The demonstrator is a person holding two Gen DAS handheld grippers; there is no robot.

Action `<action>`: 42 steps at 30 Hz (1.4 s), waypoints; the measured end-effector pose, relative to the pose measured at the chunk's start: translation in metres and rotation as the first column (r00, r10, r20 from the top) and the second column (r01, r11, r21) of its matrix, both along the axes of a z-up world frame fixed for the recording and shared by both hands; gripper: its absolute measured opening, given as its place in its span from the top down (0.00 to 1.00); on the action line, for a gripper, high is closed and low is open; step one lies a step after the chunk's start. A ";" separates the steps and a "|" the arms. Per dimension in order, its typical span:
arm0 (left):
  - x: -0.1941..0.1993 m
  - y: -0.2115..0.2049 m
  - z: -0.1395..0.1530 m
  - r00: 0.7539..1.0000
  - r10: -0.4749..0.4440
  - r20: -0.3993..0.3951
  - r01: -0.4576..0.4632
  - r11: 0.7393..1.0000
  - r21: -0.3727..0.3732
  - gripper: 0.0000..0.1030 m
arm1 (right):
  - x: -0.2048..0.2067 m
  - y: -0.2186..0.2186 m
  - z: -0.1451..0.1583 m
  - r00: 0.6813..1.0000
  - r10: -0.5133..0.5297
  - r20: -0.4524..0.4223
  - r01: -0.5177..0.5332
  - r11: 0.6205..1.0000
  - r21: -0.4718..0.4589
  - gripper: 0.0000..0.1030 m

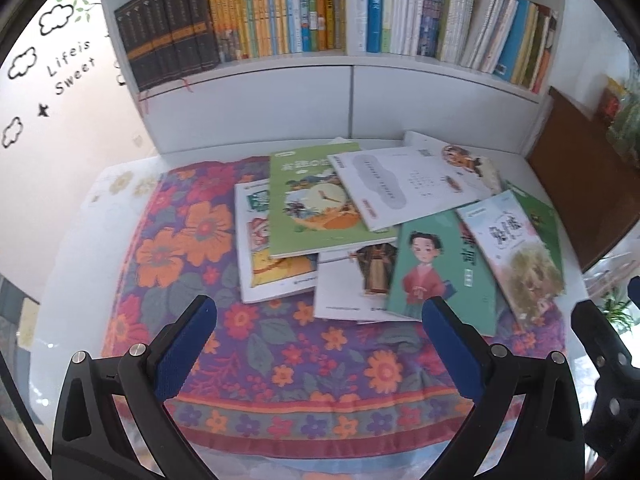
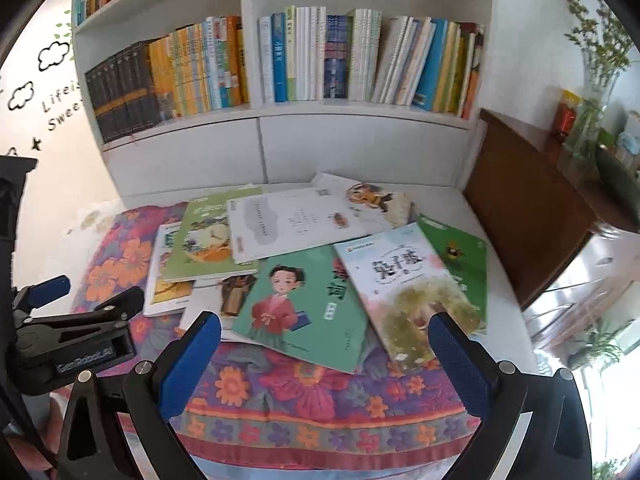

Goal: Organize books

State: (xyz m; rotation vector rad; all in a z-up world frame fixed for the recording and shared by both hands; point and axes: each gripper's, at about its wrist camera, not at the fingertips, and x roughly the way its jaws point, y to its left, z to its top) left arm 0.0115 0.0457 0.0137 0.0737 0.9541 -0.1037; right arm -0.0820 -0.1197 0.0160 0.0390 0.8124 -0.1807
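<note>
Both grippers, left (image 1: 320, 316) and right (image 2: 324, 334), jaws apart, empty, above floral cloth (image 1: 280, 364); loose books (image 2: 304, 300) overlapping below bookshelf (image 2: 360, 118).

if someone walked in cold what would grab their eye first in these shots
First the loose pile of picture books, overlapping on a bright floral cloth in the middle of the table. Behind it stands a white bookshelf packed with upright books, with a "Life is Sweet" wall decal to its left. Near the bottom, the left hand-held gripper and right hand-held gripper are open and empty.
</note>
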 end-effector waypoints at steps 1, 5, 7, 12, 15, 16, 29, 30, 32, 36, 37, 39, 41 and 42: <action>-0.001 -0.001 0.001 1.000 -0.008 -0.001 0.008 1.000 -0.010 0.01 | -0.002 -0.001 0.002 1.000 -0.007 0.008 0.007 1.000 -0.011 0.00; -0.002 -0.006 0.000 1.000 -0.027 -0.013 0.027 0.999 -0.038 0.01 | -0.003 -0.002 0.006 1.000 0.014 0.019 -0.014 1.000 -0.026 0.00; -0.002 -0.007 -0.001 0.999 -0.032 -0.019 0.031 0.999 -0.042 0.01 | -0.002 -0.003 0.006 1.000 0.021 0.020 -0.021 1.000 -0.019 0.00; -0.003 -0.010 -0.001 0.999 -0.044 -0.027 0.043 0.998 -0.053 0.01 | -0.005 -0.004 0.007 0.999 0.038 0.032 -0.038 0.999 0.019 0.00; -0.002 -0.011 -0.003 0.998 -0.054 -0.039 0.052 0.997 -0.058 0.01 | -0.008 -0.005 0.010 0.996 0.061 0.059 -0.065 0.996 0.064 0.00; -0.002 -0.012 -0.003 0.998 -0.057 -0.041 0.054 0.997 -0.062 0.01 | -0.009 -0.005 0.011 0.996 0.065 0.067 -0.070 0.995 0.072 0.00; 0.002 -0.013 -0.006 0.998 -0.035 -0.058 0.032 0.998 -0.057 0.01 | -0.005 -0.011 0.005 0.995 0.078 0.055 -0.084 0.990 0.116 0.00; 0.002 -0.013 -0.007 0.998 -0.032 -0.059 0.029 0.998 -0.054 0.01 | -0.007 -0.011 0.005 0.992 0.100 0.083 -0.110 0.986 0.125 0.00; 0.003 -0.014 -0.008 0.998 -0.030 -0.056 0.027 0.999 -0.040 0.01 | -0.013 -0.010 0.008 0.975 0.149 0.165 -0.171 0.977 0.128 0.00; 0.005 -0.015 -0.009 0.999 -0.027 -0.035 0.027 1.000 -0.004 0.01 | -0.013 -0.009 0.012 0.966 0.176 0.191 -0.200 0.973 0.117 0.00; 0.005 -0.015 -0.009 0.999 -0.027 -0.033 0.027 1.000 0.000 0.01 | -0.010 -0.008 0.010 0.969 0.178 0.172 -0.200 0.972 0.122 0.00; 0.007 -0.015 -0.011 0.999 -0.025 -0.036 0.025 1.000 0.003 0.01 | -0.005 -0.011 0.005 0.977 0.169 0.132 -0.187 0.973 0.136 0.00; 0.010 -0.014 -0.013 0.999 -0.020 -0.044 0.020 1.000 0.007 0.01 | -0.003 -0.014 0.001 0.980 0.161 0.114 -0.177 0.972 0.152 0.00; 0.010 -0.014 -0.014 0.999 -0.020 -0.048 0.020 1.000 0.007 0.01 | -0.002 -0.017 -0.001 0.982 0.156 0.110 -0.172 0.972 0.158 0.00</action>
